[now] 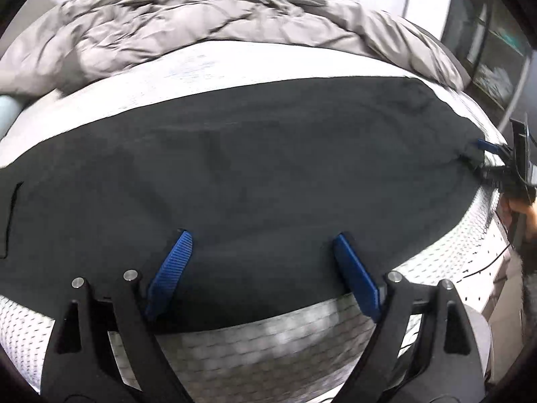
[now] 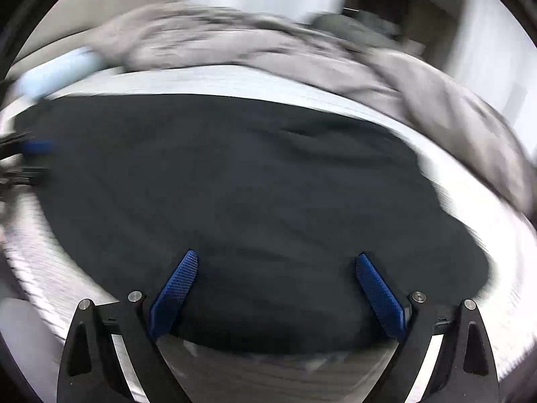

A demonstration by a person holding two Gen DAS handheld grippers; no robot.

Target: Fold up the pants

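Dark grey pants (image 1: 241,174) lie flat across the white mattress (image 1: 201,70), in a long band from left to right. My left gripper (image 1: 261,238) is open, its blue fingers (image 1: 174,262) spread over the near edge of the pants. My right gripper (image 2: 277,258) is open too, its blue fingers (image 2: 376,292) spread over the near edge of the pants (image 2: 251,201). The right gripper also shows in the left wrist view (image 1: 486,158) at the far right end of the pants. The right wrist view is blurred by motion.
A rumpled grey duvet (image 1: 201,27) lies heaped along the far side of the bed. The mattress side with a quilted mesh pattern (image 1: 268,346) drops off just below the grippers. A light blue roll (image 2: 57,70) sits at the far left.
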